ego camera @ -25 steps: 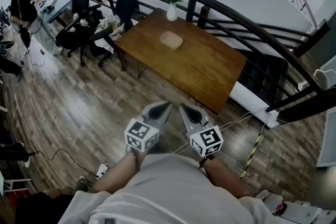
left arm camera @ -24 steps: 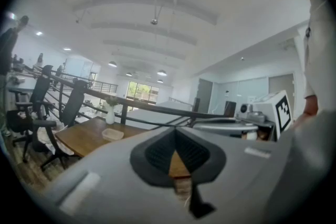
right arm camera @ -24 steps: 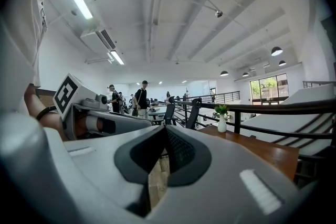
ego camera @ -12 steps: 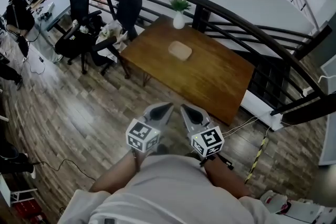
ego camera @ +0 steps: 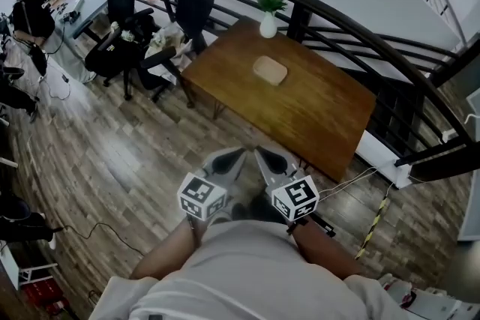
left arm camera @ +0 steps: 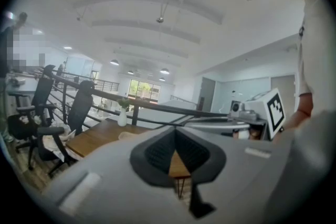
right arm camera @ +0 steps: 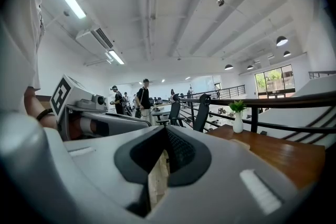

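The left gripper (ego camera: 234, 155) and the right gripper (ego camera: 264, 156) hang closed on nothing at the person's chest, well apart from the shallow beige dish (ego camera: 270, 70) at their 12 o'clock on the counter (ego camera: 322, 116), which looks light, stiff and smooth, best pinched at its rim.

Pale flat thing (ego camera: 270, 70) on table (ego camera: 322, 112), well ahead of left gripper (ego camera: 237, 154), too small to identify. In left gripper view its own jaws hide most of the table.
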`<state>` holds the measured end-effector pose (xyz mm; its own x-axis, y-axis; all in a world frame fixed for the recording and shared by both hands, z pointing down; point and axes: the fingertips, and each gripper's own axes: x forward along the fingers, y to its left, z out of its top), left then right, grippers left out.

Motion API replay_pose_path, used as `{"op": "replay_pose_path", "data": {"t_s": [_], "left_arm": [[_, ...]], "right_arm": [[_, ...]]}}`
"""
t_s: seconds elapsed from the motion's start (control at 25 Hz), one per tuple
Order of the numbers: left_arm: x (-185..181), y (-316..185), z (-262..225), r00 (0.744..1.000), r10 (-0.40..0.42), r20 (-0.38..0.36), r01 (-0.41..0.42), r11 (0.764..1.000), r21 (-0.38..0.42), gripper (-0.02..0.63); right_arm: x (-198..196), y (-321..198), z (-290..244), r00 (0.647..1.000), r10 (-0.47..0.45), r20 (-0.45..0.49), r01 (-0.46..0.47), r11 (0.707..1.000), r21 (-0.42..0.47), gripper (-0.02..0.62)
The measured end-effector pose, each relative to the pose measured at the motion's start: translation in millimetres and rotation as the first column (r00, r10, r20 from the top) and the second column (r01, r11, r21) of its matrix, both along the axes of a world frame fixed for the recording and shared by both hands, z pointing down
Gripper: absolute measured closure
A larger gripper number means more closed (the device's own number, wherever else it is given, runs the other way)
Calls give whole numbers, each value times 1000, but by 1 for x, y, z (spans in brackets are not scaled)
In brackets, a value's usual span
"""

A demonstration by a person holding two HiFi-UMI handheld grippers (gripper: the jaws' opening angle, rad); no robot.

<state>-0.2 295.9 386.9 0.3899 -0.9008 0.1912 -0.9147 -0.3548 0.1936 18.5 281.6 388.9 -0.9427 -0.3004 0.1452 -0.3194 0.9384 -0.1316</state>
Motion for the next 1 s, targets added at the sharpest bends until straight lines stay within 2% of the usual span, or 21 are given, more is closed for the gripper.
{"op": "replay_pose_path", "data": {"t_s": [0.16, 0.44, 0.64, 1.0], "left_arm": [[-15, -8, 4, 1000, -30, 5, 30, 999, -14, 603], [-22, -50, 15, 999, -31, -11, 31, 999, -36, 603], [-19, -104, 20, 1000, -15, -11, 14, 999, -42, 603], [6, -231, 7, 1000, 18, -3, -18, 1000, -22, 603]], "right_arm": [[-12, -13, 0, 1000, -15, 15, 15, 1000, -6, 589], [-17, -57, 9, 1000, -9, 4, 9, 1000, -26, 589], [-12, -111, 14, 1000, 8, -2, -9, 999, -35, 589], [12, -232, 8, 1000, 18, -5, -18, 999, -46, 589]]}}
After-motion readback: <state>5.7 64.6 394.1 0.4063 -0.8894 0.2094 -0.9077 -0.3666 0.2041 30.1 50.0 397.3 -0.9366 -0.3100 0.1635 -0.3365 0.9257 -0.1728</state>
